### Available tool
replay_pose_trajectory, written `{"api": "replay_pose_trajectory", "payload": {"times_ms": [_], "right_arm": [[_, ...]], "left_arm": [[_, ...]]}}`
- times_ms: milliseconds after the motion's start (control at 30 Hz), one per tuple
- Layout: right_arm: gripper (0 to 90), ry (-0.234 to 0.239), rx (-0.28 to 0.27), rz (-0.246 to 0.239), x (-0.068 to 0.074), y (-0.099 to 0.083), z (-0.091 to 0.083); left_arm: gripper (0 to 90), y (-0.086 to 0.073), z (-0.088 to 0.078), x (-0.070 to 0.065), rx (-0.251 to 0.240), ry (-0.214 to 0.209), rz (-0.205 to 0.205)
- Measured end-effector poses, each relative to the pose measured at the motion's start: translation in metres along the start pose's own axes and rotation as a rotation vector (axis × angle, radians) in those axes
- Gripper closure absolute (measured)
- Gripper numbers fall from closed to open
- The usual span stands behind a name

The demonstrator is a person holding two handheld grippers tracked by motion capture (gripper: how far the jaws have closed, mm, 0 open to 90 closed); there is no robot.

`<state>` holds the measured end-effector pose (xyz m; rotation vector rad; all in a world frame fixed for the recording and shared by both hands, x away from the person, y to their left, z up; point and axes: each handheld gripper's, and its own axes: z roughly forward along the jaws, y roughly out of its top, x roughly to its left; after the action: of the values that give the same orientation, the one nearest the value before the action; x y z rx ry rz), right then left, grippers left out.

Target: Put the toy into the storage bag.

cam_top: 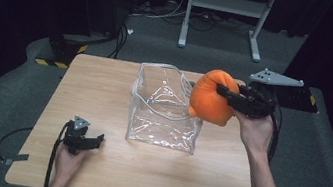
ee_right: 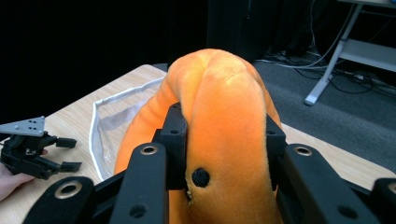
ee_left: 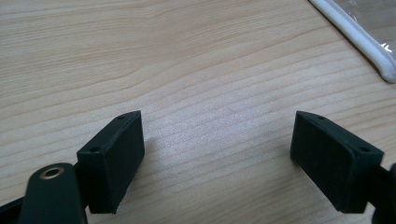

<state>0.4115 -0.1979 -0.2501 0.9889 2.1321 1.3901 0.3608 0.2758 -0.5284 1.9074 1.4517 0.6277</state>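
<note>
My right hand-held gripper (cam_top: 221,90) clenches the orange plush toy (cam_top: 210,100) beside the clear bag (cam_top: 163,118); I'd center it over the opening. Left hand-held gripper (cam_top: 91,140) rests released on the bench (cam_top: 105,84).

The tabletop (cam_top: 142,170) is showing pale wood grain with a smooth, faintly sheened finish, and the clear bag (cam_top: 166,108) standing on it is glinting like glossy, creased transparent plastic edged with a white matt trim. The orange plush toy (ee_right: 224,140) is looking soft and velvety, a short-piled cloth with a small black fuzzy dot, and it is bulging between the matt black plastic jaws of the right tool (ee_right: 219,144). The left tool (ee_left: 217,154) is showing the same dull black plastic with a brass-coloured metal rivet.
</note>
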Motion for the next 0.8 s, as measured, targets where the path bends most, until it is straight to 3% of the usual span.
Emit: {"api": "replay_pose_trajectory", "payload": {"times_ms": [533,800], "right_arm": [[64.8,0.061,0.012,-0.035,0.022,0.022,0.025],[64.8,0.083,0.025,-0.039,0.033,0.029,0.047]], "left_arm": [[17.7,0.000,0.000,0.000,0.000,-0.001,0.000],[17.7,0.000,0.000,0.000,0.000,-0.001,0.000]]}}
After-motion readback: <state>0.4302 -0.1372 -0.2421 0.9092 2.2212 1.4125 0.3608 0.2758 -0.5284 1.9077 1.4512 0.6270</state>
